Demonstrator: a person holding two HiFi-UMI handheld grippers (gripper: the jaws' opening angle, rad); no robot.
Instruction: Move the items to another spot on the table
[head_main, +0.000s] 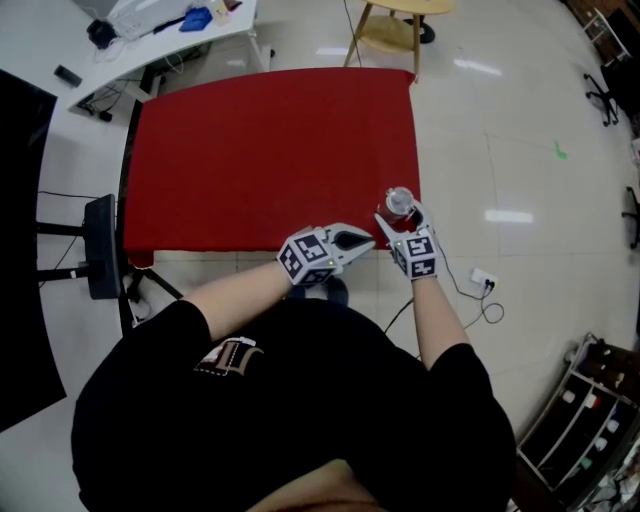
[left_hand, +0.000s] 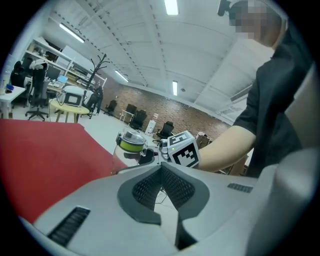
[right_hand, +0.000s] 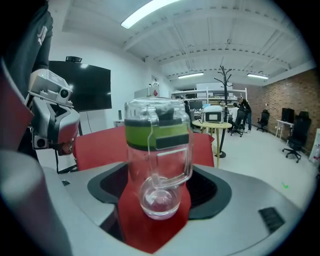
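Closest thing to my head cam is my own black shirt (head_main: 300, 400), filling the bottom of the view with both forearms reaching out from it. Past that is the big red table (head_main: 260, 150), and nearly all of it is bare cloth, so there are loads of spots to put stuff.

The left gripper (head_main: 362, 241) hovers over the near edge of the table. Its pads (left_hand: 145, 187) are pressed together with nothing between them, so it's just along for the ride right now.

The right gripper (head_main: 400, 220) is where the action is. It sits at the near right corner with its fingers spread, one on either side of the bottle (right_hand: 157, 150). That's a clear one with a green band under the lid and a handle facing my camera. It's standing upright on the cloth, and I can see a gap between it and each pad, so I wouldn't call it grabbed yet.

So I reckon I'm at the grab step. Next I need to squeeze evenly on the body, lift it straight up, then carry it left toward the open middle.
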